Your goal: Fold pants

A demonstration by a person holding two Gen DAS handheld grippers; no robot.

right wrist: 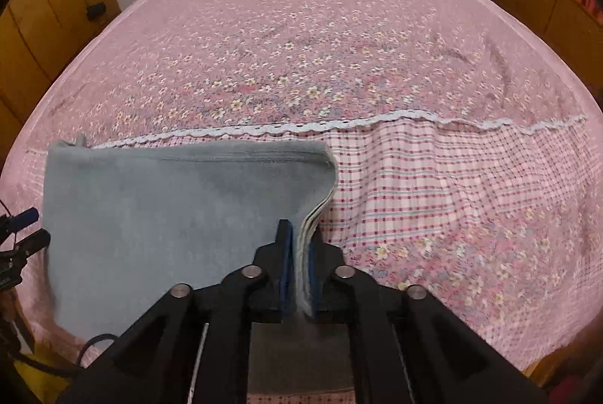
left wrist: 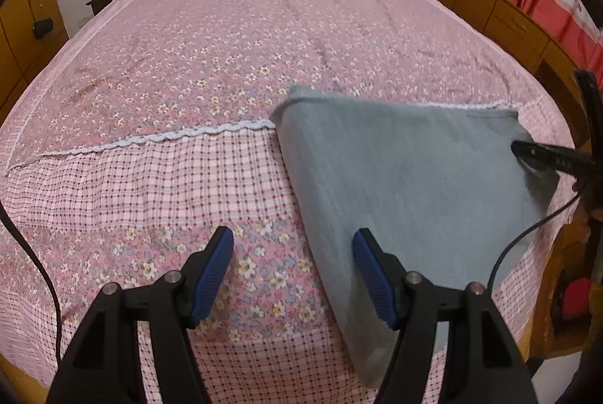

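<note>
Several layers of the grey pants [right wrist: 158, 215] sit pinched at their right edge in the right tongs [right wrist: 297, 276], the bundle lying on the bed [right wrist: 339, 27] near its foot. Left tongs [left wrist: 292, 253] hang wide, holding nothing, beside it. Folding looks nearly done; next likely calls for releasing and flattening the stack

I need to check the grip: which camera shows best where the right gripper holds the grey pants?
The right wrist view: the right gripper is shut on the stacked edge of the grey pants. The left wrist view shows only its dark tip at the pants' far side.
</note>
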